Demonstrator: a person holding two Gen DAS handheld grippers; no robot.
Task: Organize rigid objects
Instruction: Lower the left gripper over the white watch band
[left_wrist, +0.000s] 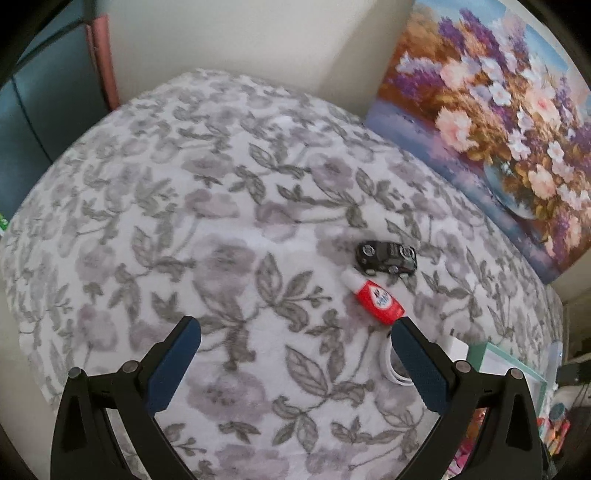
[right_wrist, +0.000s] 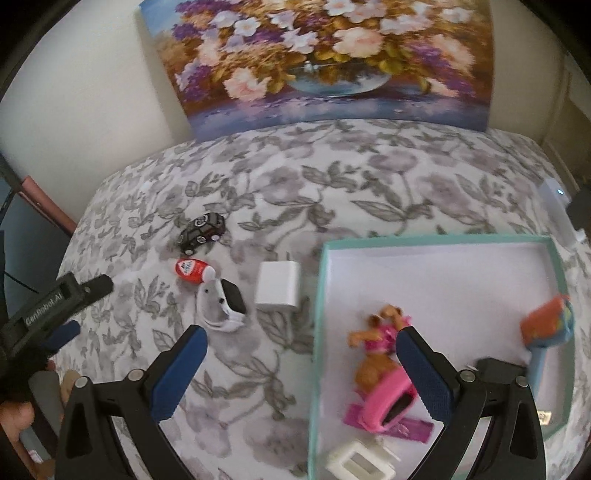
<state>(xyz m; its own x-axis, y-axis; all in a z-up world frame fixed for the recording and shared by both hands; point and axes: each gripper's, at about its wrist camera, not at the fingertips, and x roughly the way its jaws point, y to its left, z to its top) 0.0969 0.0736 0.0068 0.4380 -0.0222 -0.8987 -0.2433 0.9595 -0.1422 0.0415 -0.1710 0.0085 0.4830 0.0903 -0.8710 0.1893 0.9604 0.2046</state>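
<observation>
A black toy car (left_wrist: 386, 256) lies on the flowered blanket, with a small red bottle (left_wrist: 375, 297) just in front of it. My left gripper (left_wrist: 295, 326) hovers open and empty above the blanket, its right finger close to the bottle's base. In the right wrist view the car (right_wrist: 203, 232), the bottle (right_wrist: 192, 268), a white-strapped smartwatch (right_wrist: 225, 306) and a white charger block (right_wrist: 277, 288) lie left of a teal box (right_wrist: 320, 295). My right gripper (right_wrist: 301, 334) is open, holds nothing, and straddles the box's left wall.
Inside the box lie a pink toy with a dog figure (right_wrist: 376, 369), an orange and blue toy (right_wrist: 546, 328) and a white plastic piece (right_wrist: 358, 461). A flower painting (right_wrist: 325, 62) leans on the wall behind. The left gripper's black housing (right_wrist: 55, 299) and a hand (right_wrist: 14, 417) fill the lower left.
</observation>
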